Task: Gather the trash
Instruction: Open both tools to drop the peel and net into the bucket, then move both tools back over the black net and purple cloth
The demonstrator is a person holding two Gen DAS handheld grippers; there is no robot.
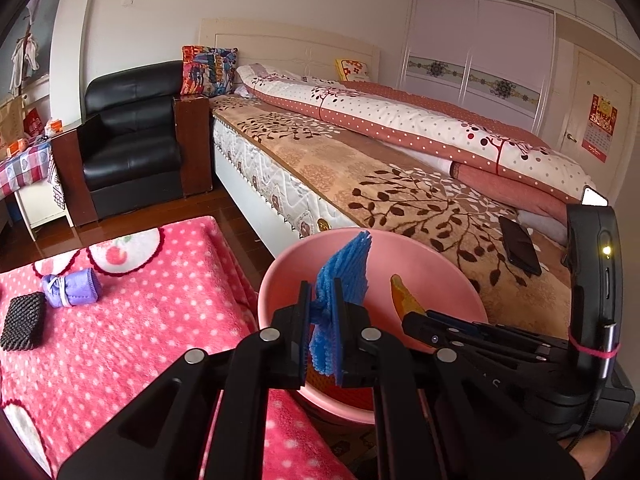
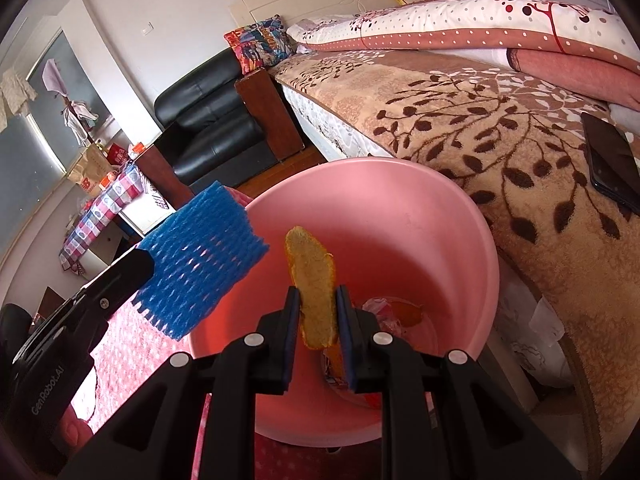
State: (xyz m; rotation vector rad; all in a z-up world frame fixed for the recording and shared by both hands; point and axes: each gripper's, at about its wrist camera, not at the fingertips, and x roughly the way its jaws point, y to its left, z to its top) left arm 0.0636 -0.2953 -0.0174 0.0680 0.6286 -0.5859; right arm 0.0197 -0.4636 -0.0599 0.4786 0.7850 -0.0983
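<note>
My left gripper [image 1: 322, 300] is shut on a blue foam fruit net [image 1: 340, 280] and holds it over the near rim of the pink bin [image 1: 280, 272]. The net also shows in the right wrist view [image 2: 200, 256]. My right gripper [image 2: 318, 312] is shut on an orange peel [image 2: 314, 280] and holds it above the open pink bin [image 2: 420, 220]. The peel shows in the left wrist view [image 1: 404, 298] over the bin. Some wrappers and peel [image 2: 400, 312] lie at the bin's bottom.
A pink polka-dot blanket [image 1: 140, 320] covers the surface at left, with a purple rolled cloth [image 1: 74, 286] and a black foam net [image 1: 24, 320] on it. The bed [image 1: 360, 168] runs along the right with a black phone [image 1: 520, 246] on it. A black armchair [image 1: 132, 140] stands behind.
</note>
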